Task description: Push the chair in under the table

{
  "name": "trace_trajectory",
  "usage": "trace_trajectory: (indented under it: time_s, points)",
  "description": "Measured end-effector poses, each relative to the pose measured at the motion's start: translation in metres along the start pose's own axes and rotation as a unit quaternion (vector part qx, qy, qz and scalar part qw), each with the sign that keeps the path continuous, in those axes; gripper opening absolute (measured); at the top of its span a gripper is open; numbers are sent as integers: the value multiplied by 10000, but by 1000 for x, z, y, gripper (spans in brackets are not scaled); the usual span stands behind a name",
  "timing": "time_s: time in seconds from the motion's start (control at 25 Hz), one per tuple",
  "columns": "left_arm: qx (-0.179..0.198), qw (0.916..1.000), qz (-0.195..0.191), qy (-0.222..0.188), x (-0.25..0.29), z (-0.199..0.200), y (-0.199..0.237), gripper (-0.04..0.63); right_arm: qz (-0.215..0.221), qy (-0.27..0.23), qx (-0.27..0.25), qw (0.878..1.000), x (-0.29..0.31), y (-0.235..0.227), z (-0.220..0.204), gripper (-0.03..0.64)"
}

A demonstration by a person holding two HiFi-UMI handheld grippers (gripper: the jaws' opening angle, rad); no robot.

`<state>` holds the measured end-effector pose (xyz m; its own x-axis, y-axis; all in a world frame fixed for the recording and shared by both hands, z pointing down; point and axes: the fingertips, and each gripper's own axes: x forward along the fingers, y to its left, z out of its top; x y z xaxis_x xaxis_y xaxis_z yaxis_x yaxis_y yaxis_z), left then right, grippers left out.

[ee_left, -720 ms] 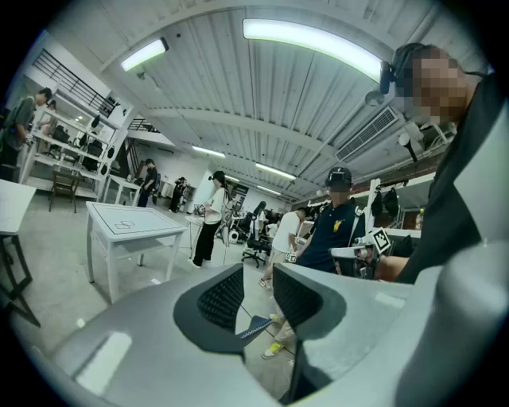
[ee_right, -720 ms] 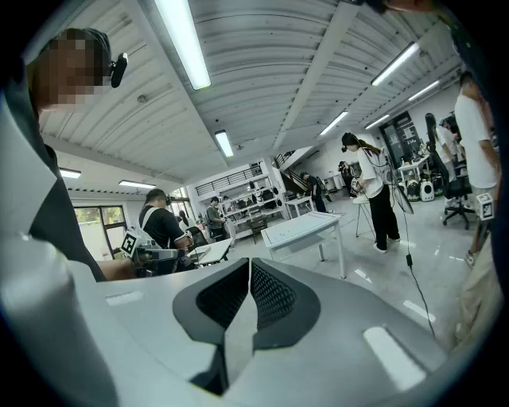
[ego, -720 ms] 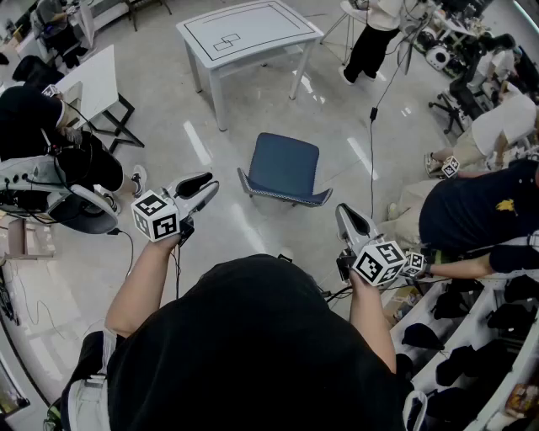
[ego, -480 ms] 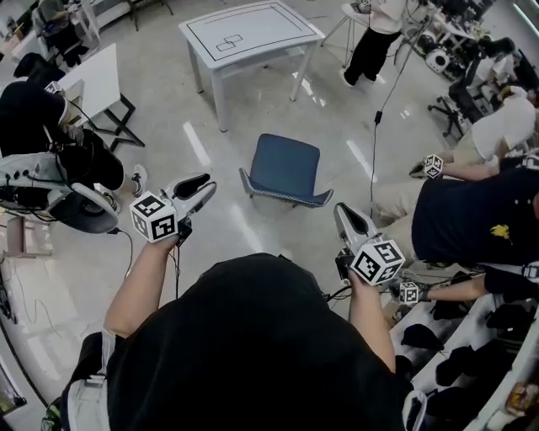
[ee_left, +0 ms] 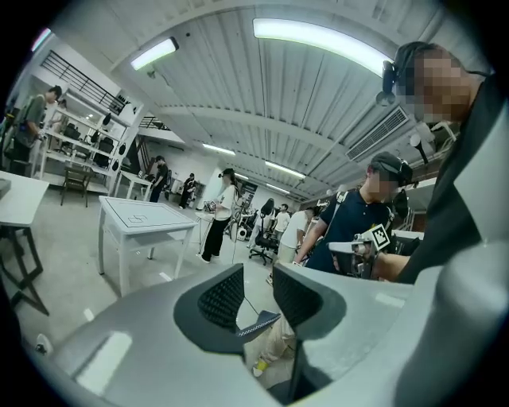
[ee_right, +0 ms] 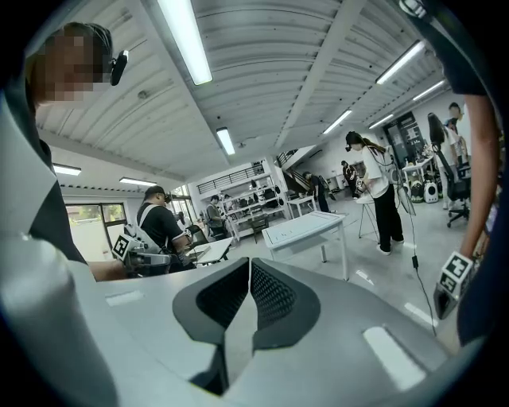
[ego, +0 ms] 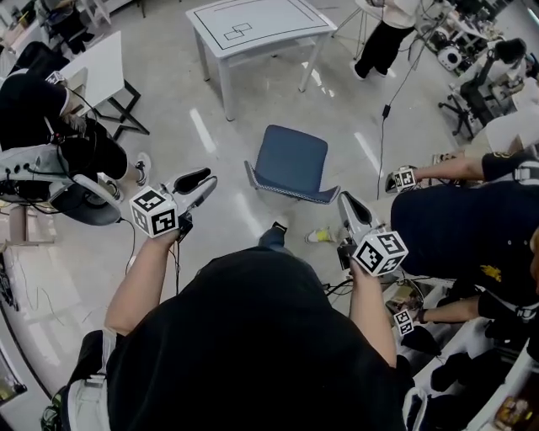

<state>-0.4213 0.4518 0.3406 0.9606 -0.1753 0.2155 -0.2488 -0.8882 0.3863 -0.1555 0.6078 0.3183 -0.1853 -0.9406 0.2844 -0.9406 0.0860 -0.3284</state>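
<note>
A blue chair [ego: 290,160] stands on the grey floor, its back toward me, a short way from the white table [ego: 253,25] beyond it. My left gripper [ego: 205,178] hovers left of the chair, apart from it, its pads nearly together with nothing between them. My right gripper [ego: 345,200] hangs just right of the chair's back edge, shut and empty. In the left gripper view the left gripper [ee_left: 258,278] shows a narrow slit; the chair's edge [ee_left: 258,324] lies beyond it, and the table [ee_left: 147,215] stands at the left. In the right gripper view the right gripper [ee_right: 249,270] faces the table [ee_right: 306,229].
A seated person in black [ego: 34,109] and an office chair [ego: 84,202] are at the left. A person in a dark shirt [ego: 472,227] at the right holds another marker-cube gripper [ego: 404,178]. A cable [ego: 383,135] runs over the floor right of the chair.
I have stepped toward the chair; a foot now shows below it. Both grippers sit slightly nearer the chair. The person at the right has shifted, hand-held gripper moving left.
</note>
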Motion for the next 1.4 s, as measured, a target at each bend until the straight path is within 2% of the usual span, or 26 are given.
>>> trace_trajectory:
  time_s: [0.36, 0.8, 1.2, 1.4]
  points:
    - [-101, 9998, 163, 99, 33, 14, 36, 230, 36, 14, 66, 10000, 55, -44, 21, 41]
    - [-256, 9988, 187, 363, 116, 27, 98, 230, -88, 35, 148, 9998, 143, -133, 48, 43]
    - [-398, 9969, 61, 678, 197, 42, 126, 230, -217, 332, 431, 9983, 171, -202, 47, 43]
    - [-435, 9946, 6, 943, 245, 39, 140, 230, -269, 643, 493, 9964, 185, -242, 31, 44]
